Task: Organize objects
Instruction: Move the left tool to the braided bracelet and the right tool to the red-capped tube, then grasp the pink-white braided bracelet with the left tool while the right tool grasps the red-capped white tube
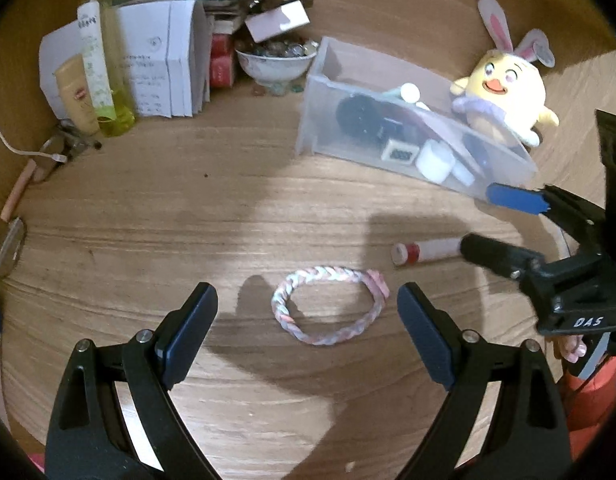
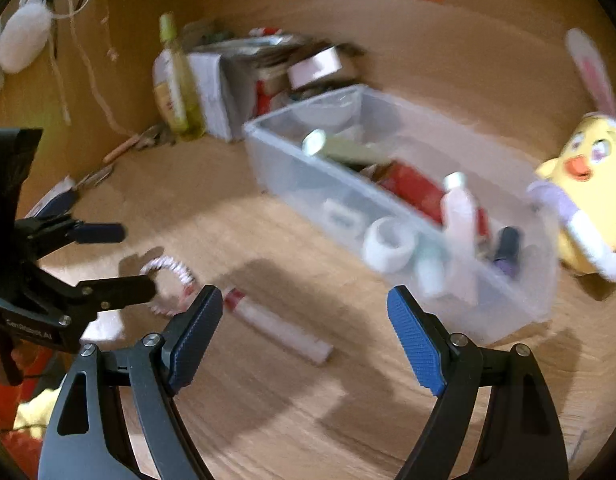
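Left gripper point(image 1: 308, 320) is spread wide open over the wooden table point(image 1: 148, 216), holding nothing; the braided pastel bracelet point(image 1: 327, 306) lies flat on the wood right between its fingers, not touching either; right gripper point(image 2: 304, 328) is open and empty too; a red-and-white tube point(image 2: 278, 326) lies near it; the clear plastic bin point(image 1: 347, 136) of small items sits toward the far right corner, yellow bunny-eared plush point(image 1: 507, 92) touching its side.

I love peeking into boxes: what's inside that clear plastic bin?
The clear bin holds a white jar, a pale pink bottle, a dark round item and something red. Whatever lies underneath is hidden.
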`<move>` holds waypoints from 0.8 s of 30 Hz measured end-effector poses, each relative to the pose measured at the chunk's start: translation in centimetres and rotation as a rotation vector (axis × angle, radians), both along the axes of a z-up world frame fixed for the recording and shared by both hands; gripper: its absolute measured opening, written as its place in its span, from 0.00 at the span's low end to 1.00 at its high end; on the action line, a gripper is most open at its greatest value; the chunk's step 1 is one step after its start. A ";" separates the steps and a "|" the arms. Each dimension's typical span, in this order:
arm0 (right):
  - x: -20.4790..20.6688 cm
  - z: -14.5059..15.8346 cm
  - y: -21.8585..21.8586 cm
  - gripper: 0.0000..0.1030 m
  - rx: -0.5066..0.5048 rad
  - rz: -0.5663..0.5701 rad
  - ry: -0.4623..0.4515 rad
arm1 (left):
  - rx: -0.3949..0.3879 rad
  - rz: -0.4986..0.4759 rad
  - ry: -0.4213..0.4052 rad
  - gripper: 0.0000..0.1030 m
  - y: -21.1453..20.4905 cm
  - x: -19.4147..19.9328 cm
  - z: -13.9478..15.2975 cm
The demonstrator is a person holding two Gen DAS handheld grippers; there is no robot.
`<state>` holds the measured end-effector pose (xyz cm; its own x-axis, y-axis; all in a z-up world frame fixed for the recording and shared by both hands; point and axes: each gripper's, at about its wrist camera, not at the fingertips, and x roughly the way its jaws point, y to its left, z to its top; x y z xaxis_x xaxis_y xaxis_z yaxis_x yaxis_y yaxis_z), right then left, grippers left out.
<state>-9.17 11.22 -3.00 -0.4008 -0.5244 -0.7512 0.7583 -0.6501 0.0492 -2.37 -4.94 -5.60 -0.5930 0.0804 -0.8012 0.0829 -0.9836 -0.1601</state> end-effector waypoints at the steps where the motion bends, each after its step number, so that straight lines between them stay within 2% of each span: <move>1: 0.0 -0.3 -0.2 0.80 0.005 0.006 -0.009 | 0.003 -0.004 -0.003 0.89 0.0 0.0 -0.1; 6: -0.3 -2.1 -1.3 0.79 0.052 0.027 -0.040 | 0.040 -0.020 -0.026 0.89 0.0 -0.1 -0.9; 8: -0.7 -2.6 -1.6 0.75 0.056 0.025 -0.063 | 0.047 -0.025 -0.036 0.89 0.1 -0.3 -1.2; 10: -1.0 -2.9 -1.8 0.60 0.063 0.028 -0.078 | 0.032 -0.027 -0.037 0.90 0.5 -0.4 -1.3; 14: -1.1 -3.3 -2.1 0.47 0.084 0.028 -0.067 | 0.036 -0.038 -0.036 0.90 1.0 -0.8 -1.3; 19: -0.2 -3.4 -2.3 0.24 0.108 0.050 -0.024 | 0.005 -0.038 -0.026 0.89 1.8 -1.5 -1.5; 22: 0.1 -3.4 -2.3 0.17 0.108 0.063 -0.016 | -0.030 -0.025 -0.018 0.82 2.2 -1.7 -1.6; 24: 0.2 -3.4 -2.2 0.14 0.104 0.067 -0.013 | -0.055 -0.018 -0.012 0.74 2.4 -1.9 -1.6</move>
